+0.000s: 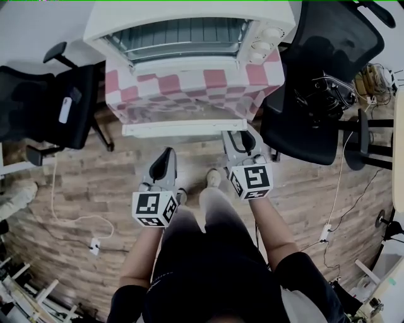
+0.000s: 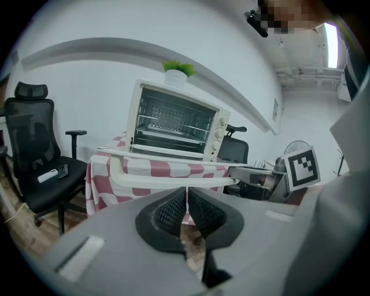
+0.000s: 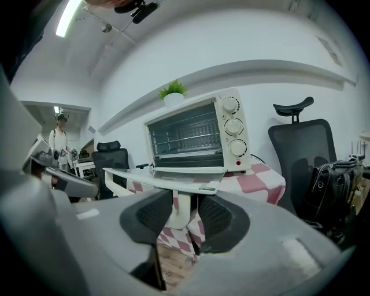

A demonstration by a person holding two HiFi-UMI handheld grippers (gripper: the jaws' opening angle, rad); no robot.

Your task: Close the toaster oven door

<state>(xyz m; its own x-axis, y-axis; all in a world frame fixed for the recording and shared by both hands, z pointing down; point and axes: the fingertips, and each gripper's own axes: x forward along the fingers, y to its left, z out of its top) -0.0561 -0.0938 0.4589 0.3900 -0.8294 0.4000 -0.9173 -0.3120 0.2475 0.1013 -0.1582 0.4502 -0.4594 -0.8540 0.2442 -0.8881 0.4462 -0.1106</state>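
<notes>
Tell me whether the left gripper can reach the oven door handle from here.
Probably yes: the left gripper sits just short of the handle with nothing between them. Its jaws are shut, so they must open to grip.

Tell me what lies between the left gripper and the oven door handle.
Nothing. In the head view, only bare wooden floor shows between the left gripper and the door handle.

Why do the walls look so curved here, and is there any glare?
Left gripper view: the wide lens bows the wall ledge into an arc, and the corners go black. Right gripper view: same bowing, and a ceiling light glares top left. Head view: no glare, but the floorboards curve near the edges.
</notes>
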